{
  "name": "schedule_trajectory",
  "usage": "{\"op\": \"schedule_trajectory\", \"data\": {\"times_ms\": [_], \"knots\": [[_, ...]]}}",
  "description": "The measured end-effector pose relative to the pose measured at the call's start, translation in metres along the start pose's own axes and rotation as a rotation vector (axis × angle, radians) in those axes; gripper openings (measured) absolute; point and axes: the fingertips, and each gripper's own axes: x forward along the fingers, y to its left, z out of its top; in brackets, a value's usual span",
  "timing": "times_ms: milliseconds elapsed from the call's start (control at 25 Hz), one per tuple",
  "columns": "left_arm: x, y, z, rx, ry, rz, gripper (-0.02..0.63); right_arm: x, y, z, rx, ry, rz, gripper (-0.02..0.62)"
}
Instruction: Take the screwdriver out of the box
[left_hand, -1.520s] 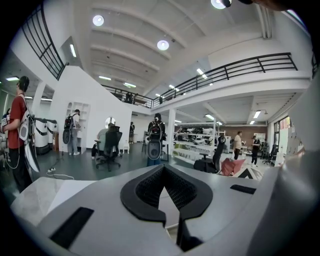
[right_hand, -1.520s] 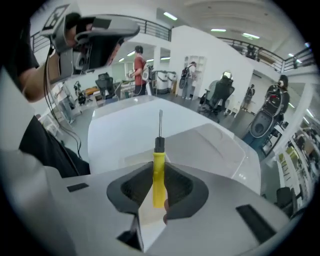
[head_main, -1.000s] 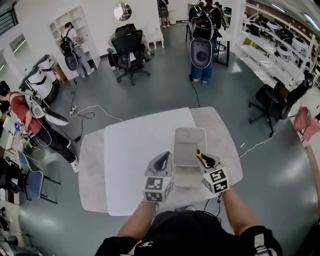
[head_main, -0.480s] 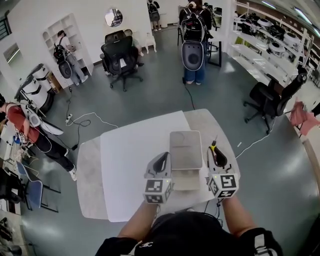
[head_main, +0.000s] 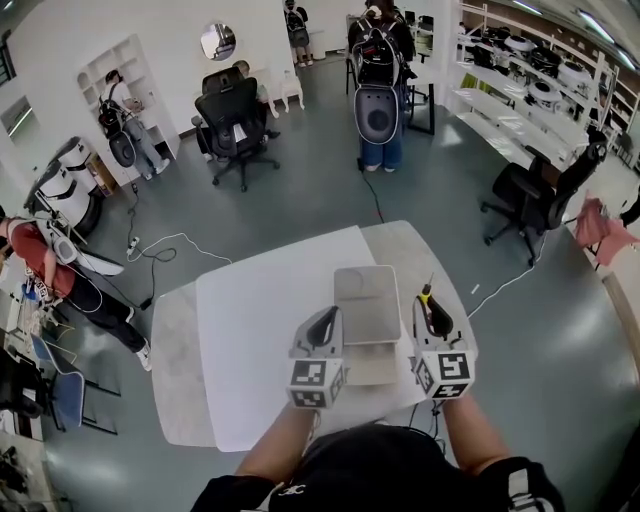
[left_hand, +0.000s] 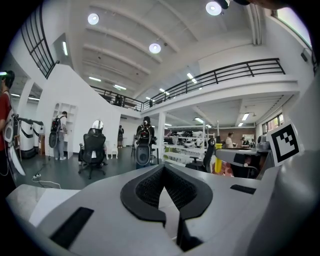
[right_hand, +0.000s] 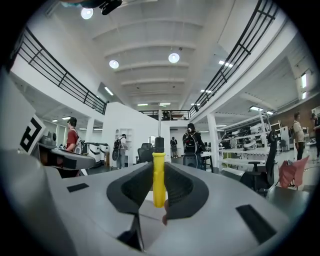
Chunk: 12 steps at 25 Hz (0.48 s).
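Observation:
The grey box (head_main: 367, 296) lies open on the white table (head_main: 258, 320), its lid folded away from me. Just right of the box, my right gripper (head_main: 434, 318) is shut on the screwdriver (head_main: 428, 298) and holds it above the table, clear of the box. In the right gripper view the yellow handle (right_hand: 158, 180) stands upright between the pads, with the black collar and metal shaft above it. My left gripper (head_main: 322, 326) hovers at the box's left side, jaws together with nothing in them. The left gripper view shows its black pads (left_hand: 145, 187) meeting at the tips.
The white table top rests on a wider marble-look table (head_main: 175, 360) whose edges show left and right. Beyond it are a black office chair (head_main: 230, 115), a person with a backpack rig (head_main: 378, 90), another chair (head_main: 535, 195) at the right, and a cable (head_main: 175, 245) on the floor.
My right gripper has lifted the screwdriver up out of the box and carried it to the box's right side. The left gripper has barely shifted.

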Motion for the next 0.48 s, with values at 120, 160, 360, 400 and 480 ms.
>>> {"op": "schedule_trajectory", "data": {"times_ms": [120,160,360,400,480], "knots": [[0.0018,-0.0005,0.0027,0.001,-0.010,-0.007,0.012,0.0008,-0.0003,0.0007,-0.004,-0.003,-0.003,0.071],[0.0019,-0.0011,0.0035,0.002,-0.016,-0.009,0.012,0.0008,-0.0002,0.0003,-0.005,-0.004,-0.004,0.071],[0.0046,-0.0043,0.0036,0.005,-0.015,-0.015,0.012,0.0007,-0.0011,0.0006,-0.010,-0.005,-0.001,0.071],[0.0053,-0.0051,0.0026,0.005,-0.013,-0.016,0.012,0.0003,-0.0015,0.0002,-0.010,-0.005,0.000,0.071],[0.0063,-0.0070,0.0004,0.006,-0.008,-0.016,0.012,-0.0007,-0.0022,-0.0008,-0.012,-0.006,0.004,0.071]]}}
